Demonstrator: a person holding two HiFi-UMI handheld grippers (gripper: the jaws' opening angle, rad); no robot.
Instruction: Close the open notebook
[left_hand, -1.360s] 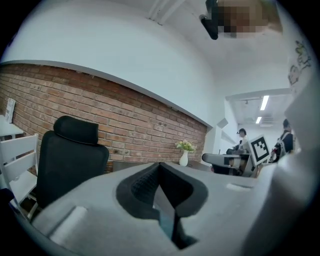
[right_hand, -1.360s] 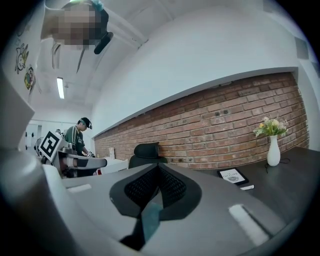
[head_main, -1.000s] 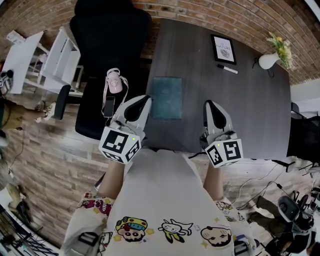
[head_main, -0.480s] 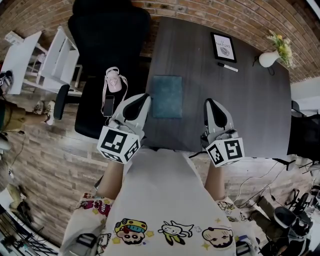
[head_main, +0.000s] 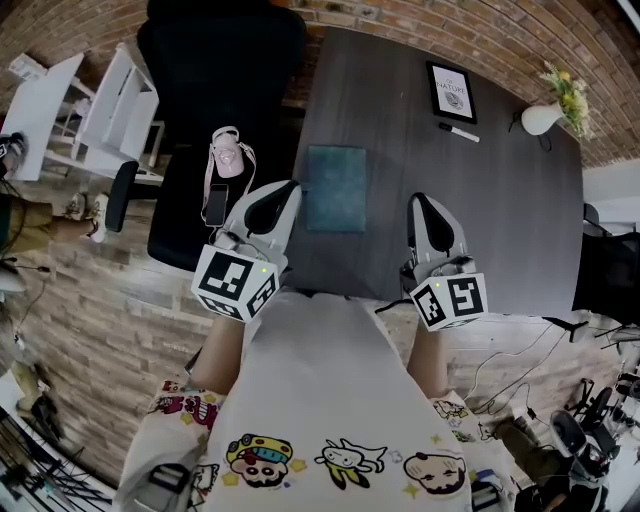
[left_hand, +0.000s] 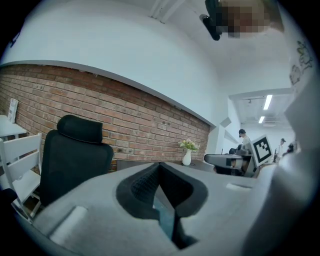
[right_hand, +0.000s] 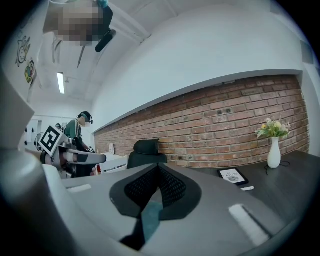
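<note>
A teal notebook (head_main: 336, 188) lies flat on the dark table (head_main: 490, 220), showing one plain cover and no open pages. My left gripper (head_main: 288, 188) hovers over the table's near left edge, just left of the notebook, with its jaws shut on nothing. My right gripper (head_main: 418, 205) hangs to the right of the notebook near the front edge, also shut and empty. In the left gripper view the pads (left_hand: 145, 185) meet, and a teal sliver of the notebook (left_hand: 163, 216) shows below them. The right gripper view shows the same between its closed pads (right_hand: 172, 187).
A black office chair (head_main: 215, 90) stands left of the table with a pink bottle (head_main: 229, 160) and a phone (head_main: 215, 205) on its seat. At the table's far side are a framed card (head_main: 451, 92), a white marker (head_main: 458, 132) and a white vase with flowers (head_main: 545, 118).
</note>
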